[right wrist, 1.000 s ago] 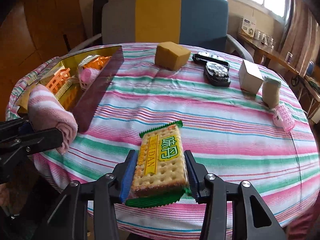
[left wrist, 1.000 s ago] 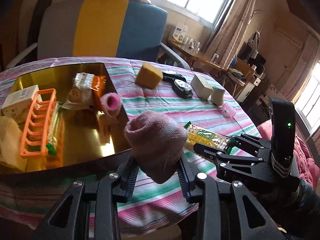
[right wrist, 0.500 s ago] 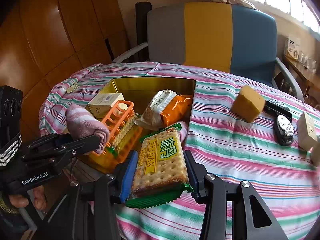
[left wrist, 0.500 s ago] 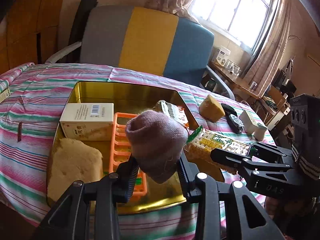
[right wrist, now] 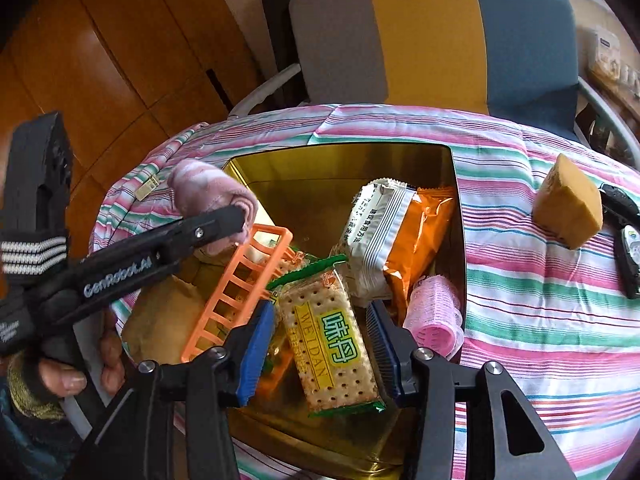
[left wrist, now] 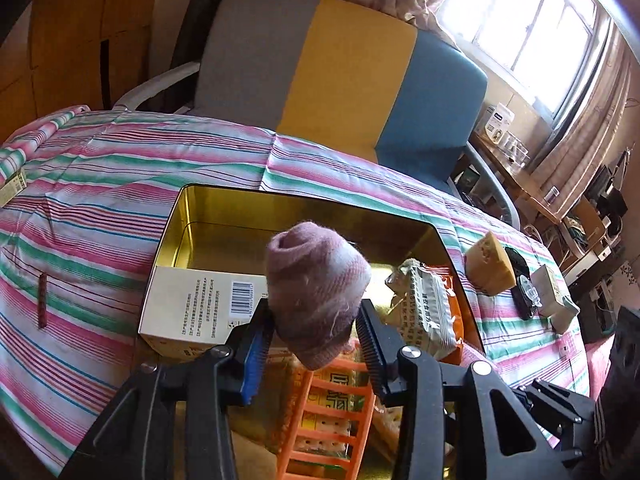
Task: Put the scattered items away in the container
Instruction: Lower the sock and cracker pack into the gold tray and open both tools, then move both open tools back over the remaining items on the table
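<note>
The gold tin (left wrist: 224, 200) (right wrist: 340, 160) lies open on the striped tablecloth. My left gripper (left wrist: 316, 332) is shut on a rolled pink sock (left wrist: 316, 284) (right wrist: 208, 188) and holds it over the tin. My right gripper (right wrist: 320, 344) is open over the tin; a cracker packet (right wrist: 328, 336) lies between its spread fingers, resting in the tin. Inside the tin are a white box (left wrist: 200, 304), an orange rack (right wrist: 236, 284), an orange-and-white snack bag (right wrist: 392, 236), a pink hair roller (right wrist: 432, 316) and a tan sponge (right wrist: 160, 320).
A yellow sponge block (right wrist: 568, 208) (left wrist: 488, 268), a black remote (left wrist: 522, 284) and a small white box (left wrist: 554, 296) lie on the table right of the tin. A grey, yellow and blue chair (left wrist: 340, 60) stands behind the table.
Both grippers moved further over the tin. My right gripper opened and let go of the cracker packet, which now lies in the tin. My left still holds the sock.
</note>
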